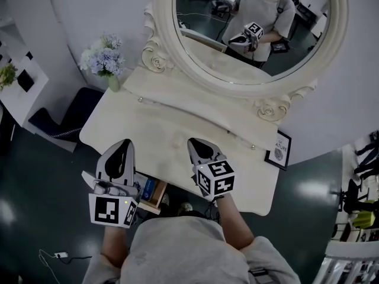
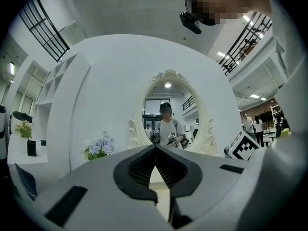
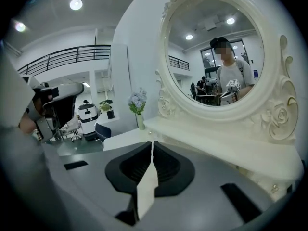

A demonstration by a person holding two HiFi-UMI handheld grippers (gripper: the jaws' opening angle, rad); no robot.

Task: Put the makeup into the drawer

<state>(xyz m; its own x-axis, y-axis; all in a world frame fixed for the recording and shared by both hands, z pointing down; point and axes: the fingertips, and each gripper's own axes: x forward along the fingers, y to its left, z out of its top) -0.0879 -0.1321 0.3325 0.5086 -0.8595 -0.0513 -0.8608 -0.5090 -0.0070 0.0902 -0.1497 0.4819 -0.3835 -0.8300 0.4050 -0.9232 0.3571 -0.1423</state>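
Note:
No makeup item shows in any view. Both grippers hover over the front edge of the cream dressing table (image 1: 160, 126). My left gripper (image 1: 125, 144) is at the left and points level toward the mirror, jaws shut with nothing between them (image 2: 155, 147). My right gripper (image 1: 195, 142) is beside it to the right, tilted slightly down, jaws also shut and empty (image 3: 152, 143). Below the table's front edge, between the grippers, sits a small wooden box-like shape (image 1: 151, 194) with something blue in it. I cannot tell whether it is the drawer.
A large oval mirror (image 1: 254, 34) in a carved frame stands at the back of the table. A vase of pale blue flowers (image 1: 105, 58) is at the back left and a small framed picture (image 1: 277, 149) at the right. A dark blue seat (image 1: 65, 120) and white shelving (image 1: 18, 81) stand left.

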